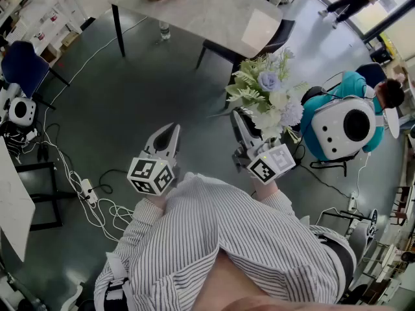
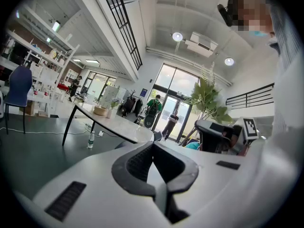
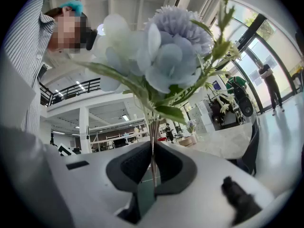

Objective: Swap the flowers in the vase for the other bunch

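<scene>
My right gripper [image 1: 236, 116] is shut on the thin stems [image 3: 152, 127] of a bunch of pale lilac and white flowers [image 1: 269, 94] with green leaves. In the right gripper view the blooms [image 3: 164, 49] rise straight above the closed jaws [image 3: 152, 148]. My left gripper [image 1: 170, 130] is held beside it at the left, shut with nothing between its fingers [image 2: 153, 144]. The left gripper view shows the right gripper [image 2: 222, 136] and the bunch's leaves [image 2: 208, 96] at the right. A small vase with flowers [image 2: 113, 106] stands on a far table [image 2: 116, 126] next to a bowl [image 2: 100, 110].
The pale stone table [image 1: 214, 15] stands ahead, with a dark chair [image 1: 262, 44] at its near side and a bottle [image 1: 165, 30] on the floor below. Cables [image 1: 84, 190] trail at the left. A white and teal machine [image 1: 340, 127] is close on the right.
</scene>
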